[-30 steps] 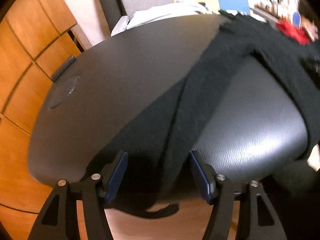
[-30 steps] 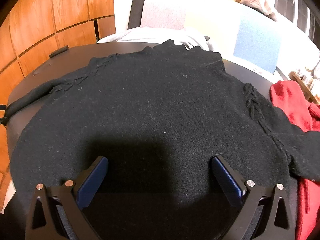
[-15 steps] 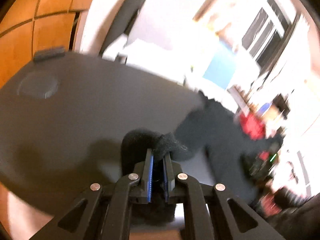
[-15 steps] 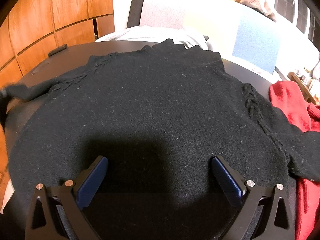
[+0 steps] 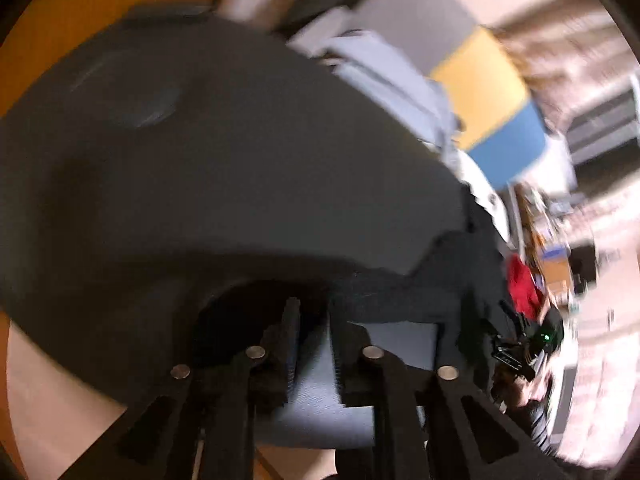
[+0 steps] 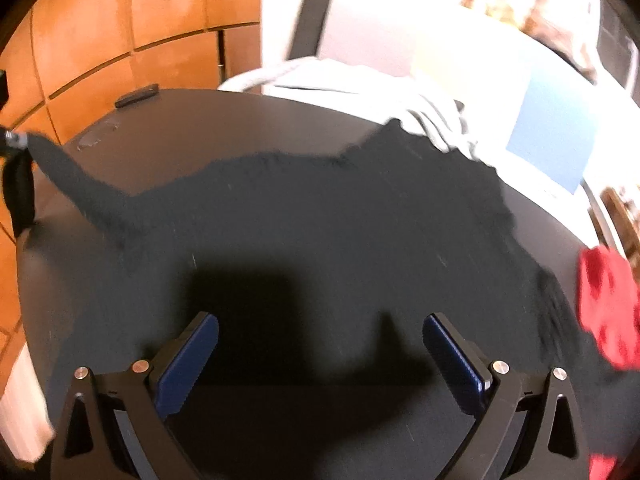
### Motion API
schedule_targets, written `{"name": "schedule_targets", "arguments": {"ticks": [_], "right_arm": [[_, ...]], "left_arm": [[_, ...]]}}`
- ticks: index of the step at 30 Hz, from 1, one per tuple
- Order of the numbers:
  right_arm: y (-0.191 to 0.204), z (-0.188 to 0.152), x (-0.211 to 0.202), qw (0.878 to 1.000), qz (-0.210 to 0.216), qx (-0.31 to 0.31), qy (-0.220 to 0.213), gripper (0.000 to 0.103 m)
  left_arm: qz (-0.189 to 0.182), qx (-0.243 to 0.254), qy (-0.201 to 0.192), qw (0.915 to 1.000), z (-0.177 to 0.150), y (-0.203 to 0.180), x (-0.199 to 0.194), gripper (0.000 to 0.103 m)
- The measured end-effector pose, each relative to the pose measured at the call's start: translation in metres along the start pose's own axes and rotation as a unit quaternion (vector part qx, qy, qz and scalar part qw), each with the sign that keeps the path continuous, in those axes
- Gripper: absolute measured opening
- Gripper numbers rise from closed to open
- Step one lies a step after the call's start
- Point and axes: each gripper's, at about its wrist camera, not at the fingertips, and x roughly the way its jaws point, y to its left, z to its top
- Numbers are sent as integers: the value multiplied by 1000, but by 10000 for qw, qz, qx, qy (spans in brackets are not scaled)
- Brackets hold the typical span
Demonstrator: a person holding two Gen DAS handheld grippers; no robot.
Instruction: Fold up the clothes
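- A black sweater (image 6: 320,232) is spread on the table (image 6: 224,128).
- Its sleeve (image 6: 72,176) is pinched by the left gripper (image 5: 312,320), lifted off the table's left edge.
- The right gripper (image 6: 320,344) is held wide apart.

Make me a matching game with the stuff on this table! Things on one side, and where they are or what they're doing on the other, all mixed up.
Things:
1. black sweater
2. red garment
3. left gripper
4. right gripper

Places or states:
A. jaws wide open, above the sweater's body
B. bunched at the table's right edge
C. spread across the dark table
D. fingers nearly together, with a sleeve end

Pairs: 1-C, 2-B, 3-D, 4-A
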Motion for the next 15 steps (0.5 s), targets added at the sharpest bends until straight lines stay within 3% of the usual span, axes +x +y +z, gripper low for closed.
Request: {"name": "schedule_targets", "arguments": {"ticks": [6, 10, 12, 15], "right_arm": [[23, 26, 43, 9997, 190, -85, 108, 103], [33, 28, 56, 9996, 233, -81, 171, 103], [35, 32, 56, 9996, 252, -108, 121, 103], [41, 42, 57, 9986, 456, -237, 106, 103]], "left_arm": [[1196, -546, -206, 9911, -50, 53, -14, 27], [1807, 628, -471, 9804, -88, 21, -4, 42], [2100, 1212, -601, 9683, -108, 4, 1, 49], [2522, 2077, -790, 9418, -137, -20, 8, 70]]}}
